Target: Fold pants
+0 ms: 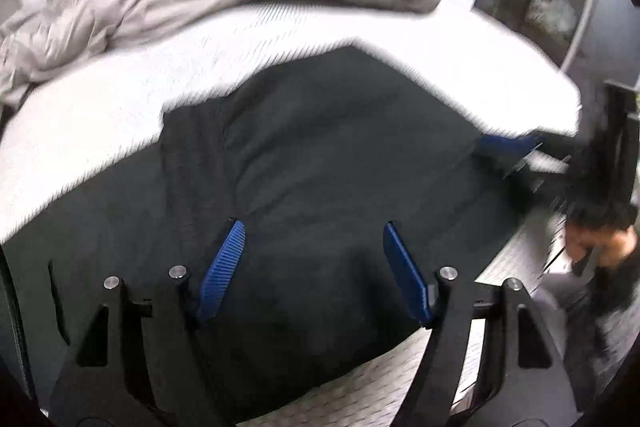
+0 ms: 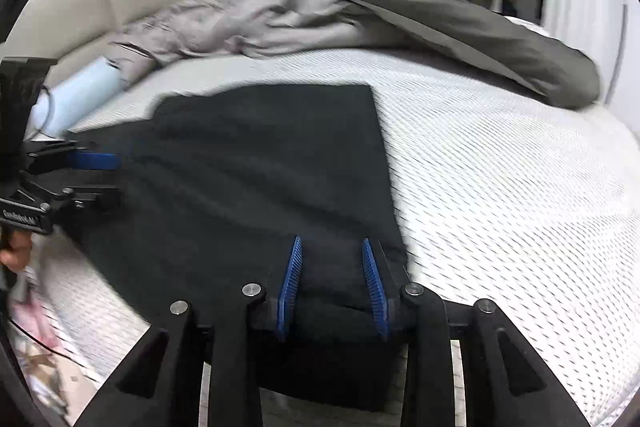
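Left wrist view is blurring: the left gripper (image 1: 314, 233) is gaping over the pants (image 1: 320, 147); right gripper (image 2: 333, 247) is half-spread, its grip unclear.

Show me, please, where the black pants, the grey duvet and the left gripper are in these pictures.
black pants (image 2: 260, 163): right wrist view, middle of the flat fabric.
grey duvet (image 2: 460, 23): right wrist view, its dark upper side.
left gripper (image 1: 314, 259): left wrist view, midway between the blue fingertips.

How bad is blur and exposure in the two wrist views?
Left wrist: heavy motion smear, white mattress blown out, dark pants nearly textureless, left gripper sharp. Right wrist: milder blur, mattress weave readable, right gripper crisp; both strongly fisheye-curved.
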### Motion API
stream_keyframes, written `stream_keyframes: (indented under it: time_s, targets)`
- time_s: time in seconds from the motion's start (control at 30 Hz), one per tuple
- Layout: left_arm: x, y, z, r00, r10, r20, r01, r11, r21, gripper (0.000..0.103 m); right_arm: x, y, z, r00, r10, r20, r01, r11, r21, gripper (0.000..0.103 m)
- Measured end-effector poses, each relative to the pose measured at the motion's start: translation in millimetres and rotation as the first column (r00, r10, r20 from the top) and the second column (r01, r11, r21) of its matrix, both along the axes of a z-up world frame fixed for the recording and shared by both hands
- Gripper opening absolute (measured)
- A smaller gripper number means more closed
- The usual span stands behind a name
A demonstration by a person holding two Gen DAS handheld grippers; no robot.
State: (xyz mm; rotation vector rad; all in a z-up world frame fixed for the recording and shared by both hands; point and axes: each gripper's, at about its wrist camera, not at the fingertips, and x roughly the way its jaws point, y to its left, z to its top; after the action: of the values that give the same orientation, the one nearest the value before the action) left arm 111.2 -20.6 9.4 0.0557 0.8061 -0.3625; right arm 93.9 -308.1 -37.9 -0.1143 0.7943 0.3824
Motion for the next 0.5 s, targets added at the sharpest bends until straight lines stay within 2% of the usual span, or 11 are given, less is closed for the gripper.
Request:
stream_keyframes:
  time_s: [0.1,0.17,0.23,0.3,0.37,0.4,0.43,0.5]
  targets:
    - [30.5,-15.4,2.3,1.0,0.002,0.006,-0.002,0.998,0.055,0.073,18.0,33.8,5.4,0.997,0.074,-0.012,-0.073,0.996,0.043,0.043]
    - [61.2,-15.8,-15.3,0.996,0.045,-0.082,-0.036,0.994,0.104,0.072,43.2,54.9,-2.5,0.994,0.074,-0.08,-0.069,0.996,0.064,0.043]
    - [77.2,-11.5,-31.6,0.99,0.021,-0.14,-0.007,0.995,0.101,0.072,66.4,66.4,-20.2,0.978,0.093,-0.189,-0.086,0.995,0.049,0.042]
    - [72.6,-6.2,-29.8,0.992,-0.022,-0.12,0.033,0.995,0.089,0.071,64.9,55.9,-21.4,0.979,0.118,-0.164,-0.121,0.993,-0.006,0.042]
    - [66.7,0.0,-27.4,0.994,-0.024,-0.108,0.036,0.994,0.107,0.071,59.4,36.4,-15.8,0.991,0.046,-0.128,-0.057,0.995,-0.087,0.042]
    - [65.4,4.7,-27.3,0.994,0.005,-0.108,0.009,0.992,0.126,0.071,59.0,21.8,-14.0,0.993,-0.014,-0.115,0.0,0.992,-0.125,0.042]
    - [65.3,7.4,-26.7,0.993,0.017,-0.12,-0.003,0.993,0.118,0.071,58.7,9.3,-11.8,0.992,-0.052,-0.119,0.036,0.99,-0.134,0.042]
    - [57.4,13.7,-11.0,0.992,0.043,-0.122,-0.035,0.997,0.071,0.07,51.3,-5.8,-1.0,0.992,-0.054,-0.117,0.042,0.994,-0.099,0.042]
